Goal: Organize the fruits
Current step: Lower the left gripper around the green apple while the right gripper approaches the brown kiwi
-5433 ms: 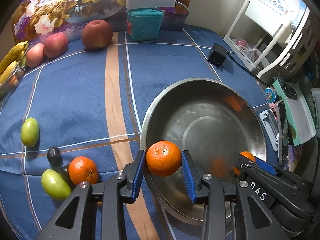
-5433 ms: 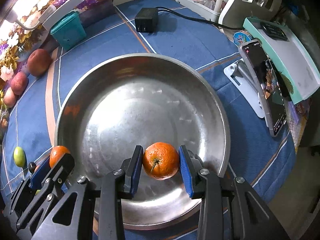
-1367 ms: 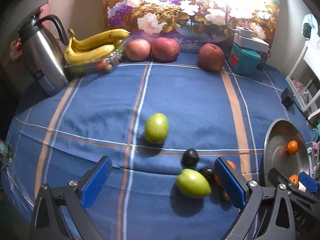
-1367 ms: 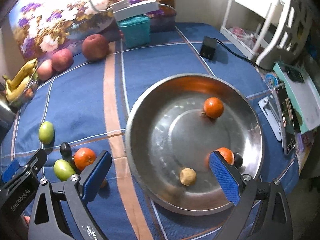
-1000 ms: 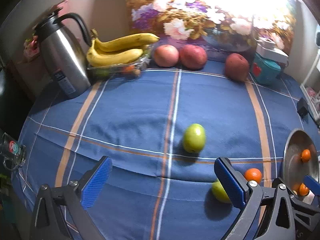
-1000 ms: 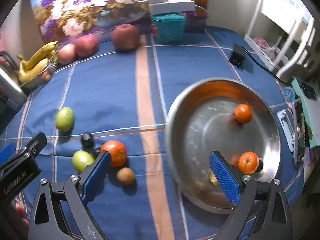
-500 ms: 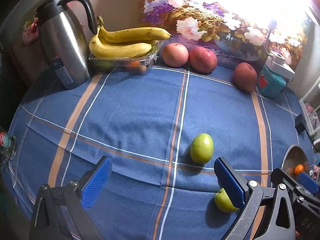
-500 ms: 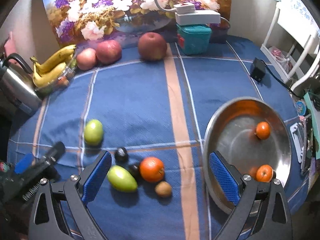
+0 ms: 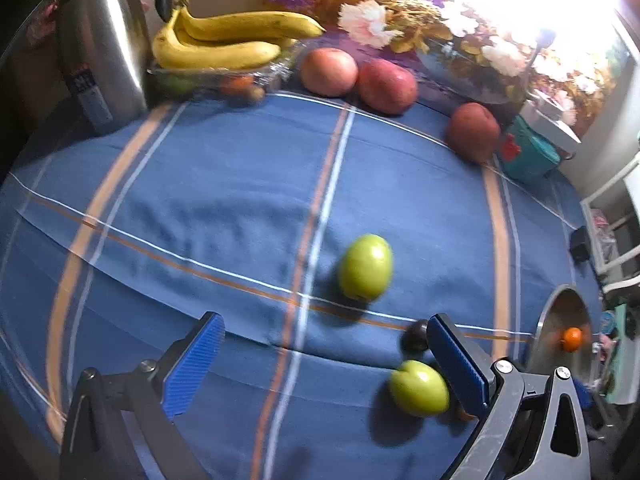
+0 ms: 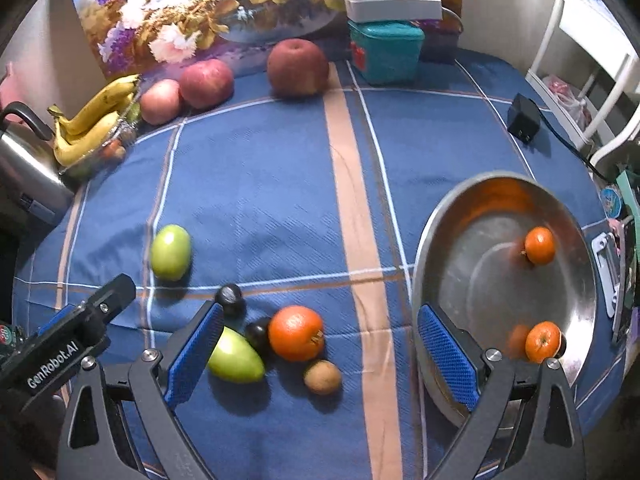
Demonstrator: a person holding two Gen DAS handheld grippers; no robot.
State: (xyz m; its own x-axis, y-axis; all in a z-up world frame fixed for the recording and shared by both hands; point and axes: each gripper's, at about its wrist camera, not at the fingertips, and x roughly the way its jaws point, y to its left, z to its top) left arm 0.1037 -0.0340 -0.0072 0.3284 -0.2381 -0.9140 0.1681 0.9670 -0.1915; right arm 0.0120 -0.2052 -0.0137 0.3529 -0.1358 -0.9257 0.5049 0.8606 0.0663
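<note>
Both jaws wide, empty. Right gripper (image 10: 320, 350) is centred over orange (image 10: 296, 333), lower centre; steel bowl (image 10: 432, 240) at right. Descent should be straight, adjacent kiwi (image 10: 322, 377) avoided.

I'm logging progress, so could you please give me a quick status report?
Both tongs open, empty. Two oranges in bowl; big orange on cloth between right tongs. Nothing blocking.

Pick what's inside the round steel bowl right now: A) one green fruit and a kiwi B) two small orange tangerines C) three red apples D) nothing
B: the right wrist view shows two small orange tangerines sitting inside the round steel bowl; the green fruits and kiwi lie on the blue cloth outside it.
</note>
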